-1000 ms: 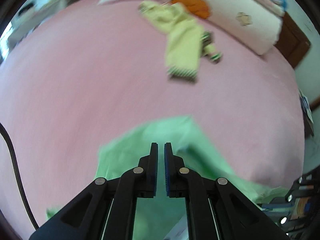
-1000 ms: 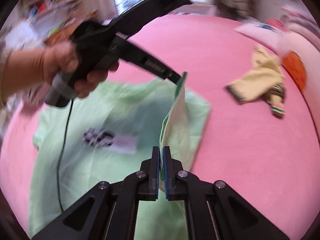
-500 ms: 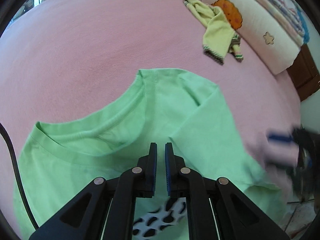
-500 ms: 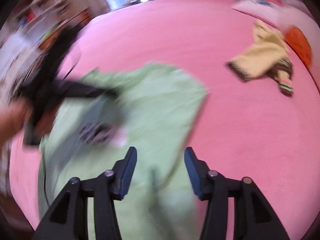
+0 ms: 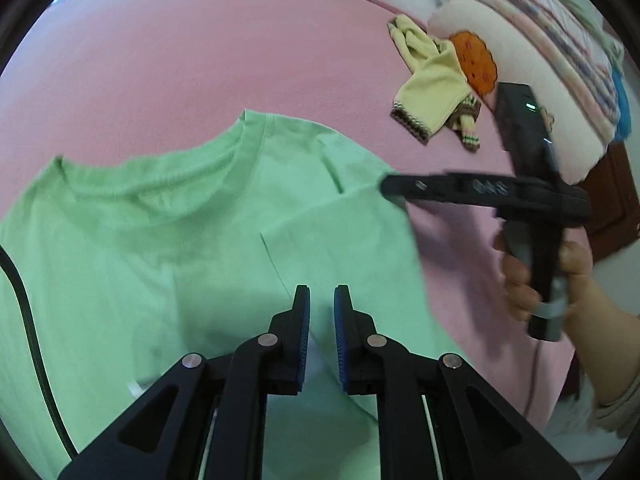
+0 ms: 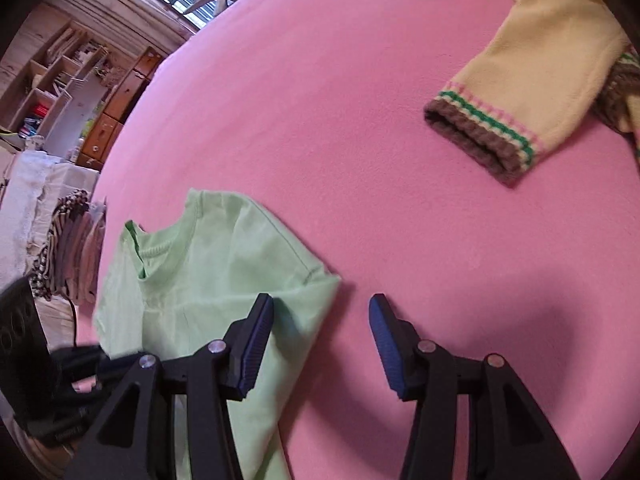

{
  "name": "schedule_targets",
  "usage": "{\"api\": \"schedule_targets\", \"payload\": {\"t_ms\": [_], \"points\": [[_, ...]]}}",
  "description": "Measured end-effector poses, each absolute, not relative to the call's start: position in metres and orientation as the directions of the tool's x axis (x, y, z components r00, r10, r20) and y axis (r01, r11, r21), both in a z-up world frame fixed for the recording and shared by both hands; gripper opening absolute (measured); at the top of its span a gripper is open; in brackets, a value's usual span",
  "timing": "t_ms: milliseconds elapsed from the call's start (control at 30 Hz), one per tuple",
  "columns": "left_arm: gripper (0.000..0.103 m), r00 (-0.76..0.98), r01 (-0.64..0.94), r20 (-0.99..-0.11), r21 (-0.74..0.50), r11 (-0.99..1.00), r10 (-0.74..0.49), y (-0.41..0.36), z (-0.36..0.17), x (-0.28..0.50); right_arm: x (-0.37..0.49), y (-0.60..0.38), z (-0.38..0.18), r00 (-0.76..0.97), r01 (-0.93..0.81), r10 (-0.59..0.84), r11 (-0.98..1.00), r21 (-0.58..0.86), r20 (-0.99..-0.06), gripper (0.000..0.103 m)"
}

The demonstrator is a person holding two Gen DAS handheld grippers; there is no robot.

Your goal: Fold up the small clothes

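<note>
A small light green T-shirt (image 5: 168, 240) lies flat on the pink bed, its right side folded in over the body. It also shows in the right wrist view (image 6: 208, 280). My left gripper (image 5: 321, 300) hovers over the shirt's folded part, jaws slightly apart and empty. My right gripper (image 6: 322, 320) is open and empty at the shirt's right shoulder corner; its left finger (image 6: 256, 336) is over the cloth. It appears from the side in the left wrist view (image 5: 390, 188), held by a hand.
A yellow knit garment (image 5: 432, 92) with striped cuffs (image 6: 484, 136) lies farther up the pink bed (image 5: 200, 60). Pillows (image 5: 532, 52) and an orange cushion (image 5: 476, 62) sit at the head. Shelves (image 6: 68, 80) and folded clothes (image 6: 68, 248) stand beside the bed.
The right gripper let go of the shirt's folded side, opened and moved to the shoulder corner. The left gripper opened slightly over the laid-down shirt.
</note>
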State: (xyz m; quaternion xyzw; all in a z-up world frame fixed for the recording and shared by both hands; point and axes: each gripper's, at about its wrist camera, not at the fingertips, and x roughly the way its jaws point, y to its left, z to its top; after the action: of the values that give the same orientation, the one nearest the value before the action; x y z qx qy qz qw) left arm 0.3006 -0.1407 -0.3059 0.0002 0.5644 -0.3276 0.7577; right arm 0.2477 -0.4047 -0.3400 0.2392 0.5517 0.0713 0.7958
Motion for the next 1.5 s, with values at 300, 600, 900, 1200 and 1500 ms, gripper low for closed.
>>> {"api": "schedule_targets", "payload": {"t_ms": [300, 600, 900, 1200, 1500], "points": [[0.011, 0.112, 0.484, -0.868, -0.378, 0.789, -0.484, -0.149, -0.315, 0.249, 0.258, -0.378, -0.315, 0.372, -0.007, 0.273, 0.957, 0.291, -0.887, 0.007], [0.012, 0.072, 0.525, -0.862, -0.395, 0.754, -0.502, -0.173, -0.325, 0.218, 0.275, -0.314, -0.282, 0.473, -0.255, -0.192, 0.904, -0.343, -0.860, 0.007], [0.013, 0.069, 0.527, -0.874, -0.378, 0.761, -0.481, -0.174, -0.333, 0.203, 0.270, -0.328, -0.278, 0.453, -0.127, -0.243, 0.935, -0.332, -0.858, 0.025], [0.025, 0.133, 0.477, -0.889, -0.331, 0.814, -0.439, -0.157, -0.317, 0.210, 0.185, -0.297, -0.264, 0.416, -0.104, -0.021, 0.992, -0.070, -0.909, 0.025], [0.034, 0.174, 0.437, -0.899, -0.295, 0.850, -0.401, -0.139, -0.309, 0.191, 0.128, -0.268, -0.323, 0.262, -0.111, -0.064, 0.989, -0.096, -0.963, 0.024]]}}
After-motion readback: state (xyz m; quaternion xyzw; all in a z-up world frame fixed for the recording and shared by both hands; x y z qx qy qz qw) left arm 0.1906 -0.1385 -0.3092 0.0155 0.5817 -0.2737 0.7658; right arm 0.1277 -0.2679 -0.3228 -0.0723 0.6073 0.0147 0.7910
